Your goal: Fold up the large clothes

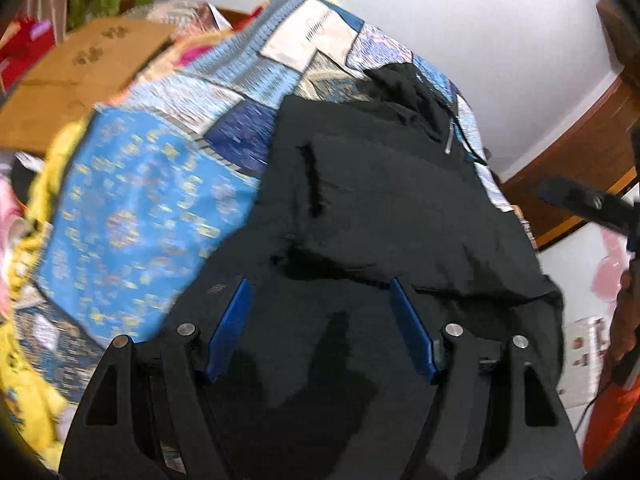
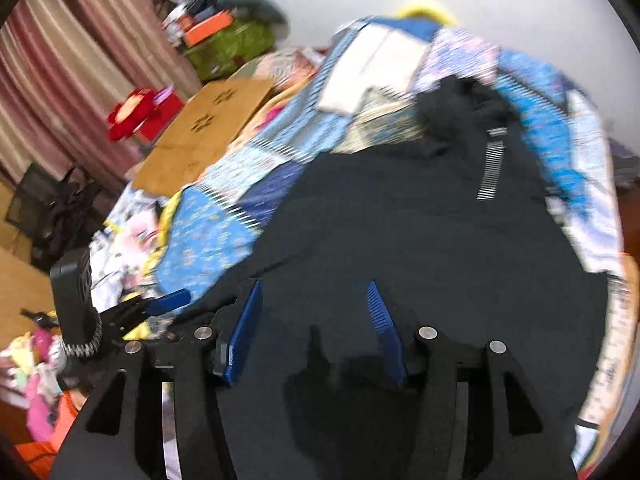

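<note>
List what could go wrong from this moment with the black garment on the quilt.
1. Both grippers, left and right, are open above the black garment; a shallow pinch could catch one layer only and leave the fold uneven.
2. The patchwork quilt lies directly beneath; fingers pushed deep might grab it too.
3. The zipper near the bunched top could snag or stiffen that end.

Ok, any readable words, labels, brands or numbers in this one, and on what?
No text can be read in either view.
Cardboard sheet: printed dark marks, shapes only, no letters.
Papers on the floor: printed, too small and blurred.
Black garment: a zipper, no label visible.
Patchwork quilt: patterns only.
</note>
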`<state>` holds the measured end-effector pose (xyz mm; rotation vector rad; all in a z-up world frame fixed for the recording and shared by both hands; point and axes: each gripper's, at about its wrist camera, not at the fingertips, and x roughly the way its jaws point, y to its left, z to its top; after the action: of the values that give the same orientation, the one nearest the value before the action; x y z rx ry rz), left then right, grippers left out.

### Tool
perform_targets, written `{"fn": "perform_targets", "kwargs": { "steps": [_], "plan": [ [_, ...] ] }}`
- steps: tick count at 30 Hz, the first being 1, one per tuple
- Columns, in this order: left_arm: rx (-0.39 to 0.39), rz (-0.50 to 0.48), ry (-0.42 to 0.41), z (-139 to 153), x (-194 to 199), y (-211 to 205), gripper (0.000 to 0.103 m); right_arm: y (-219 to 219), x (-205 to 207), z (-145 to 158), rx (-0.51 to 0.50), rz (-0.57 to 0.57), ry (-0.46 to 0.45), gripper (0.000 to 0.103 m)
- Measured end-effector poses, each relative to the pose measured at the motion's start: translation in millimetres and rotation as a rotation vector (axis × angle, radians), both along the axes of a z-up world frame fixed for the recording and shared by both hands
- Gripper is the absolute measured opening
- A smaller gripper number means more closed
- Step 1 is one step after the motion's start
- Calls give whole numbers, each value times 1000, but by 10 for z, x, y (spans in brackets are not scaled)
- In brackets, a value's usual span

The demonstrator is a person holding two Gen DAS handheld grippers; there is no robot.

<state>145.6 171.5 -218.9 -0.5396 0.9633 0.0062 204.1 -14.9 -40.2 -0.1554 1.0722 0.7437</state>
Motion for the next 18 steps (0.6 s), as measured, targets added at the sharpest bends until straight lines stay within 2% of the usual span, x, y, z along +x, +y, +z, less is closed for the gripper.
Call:
{"fn": "perform_targets", "kwargs": {
  "steps": [2, 4, 6, 8, 9, 11, 12, 15, 18],
  "plan": [
    [-59, -6, 17, -77, 86, -19, 70, -303, -1, 53, -25, -59, -65, 51],
    [-74, -8, 36, -146, 186, -56, 70, -582, 0, 57, -51, -123, -110, 54],
    [-54, 11, 44, -178, 265, -85, 63, -831, 32, 45, -66, -180, -131, 64],
    [-39, 20, 51, -196, 344, -105, 49, -1122, 37, -7, -79, -255, -141, 65],
    [-16, 31, 53, -193, 380, -116, 46, -1263, 40, -40, -82, -286, -139, 65],
    [87, 77, 35, -138, 413, -132, 26, -1505, 41, -127, -87, -336, -117, 65],
    [137, 83, 29, -110, 435, -157, 24, -1649, 45, -198, -79, -366, -96, 65],
    [183, 33, 12, -34, 510, -233, 12, -1944, 74, -319, -58, -439, -48, 65],
    [228, -9, -8, 121, 594, -283, 12, -2150, 117, -362, -41, -494, -21, 65]
  ]
}}
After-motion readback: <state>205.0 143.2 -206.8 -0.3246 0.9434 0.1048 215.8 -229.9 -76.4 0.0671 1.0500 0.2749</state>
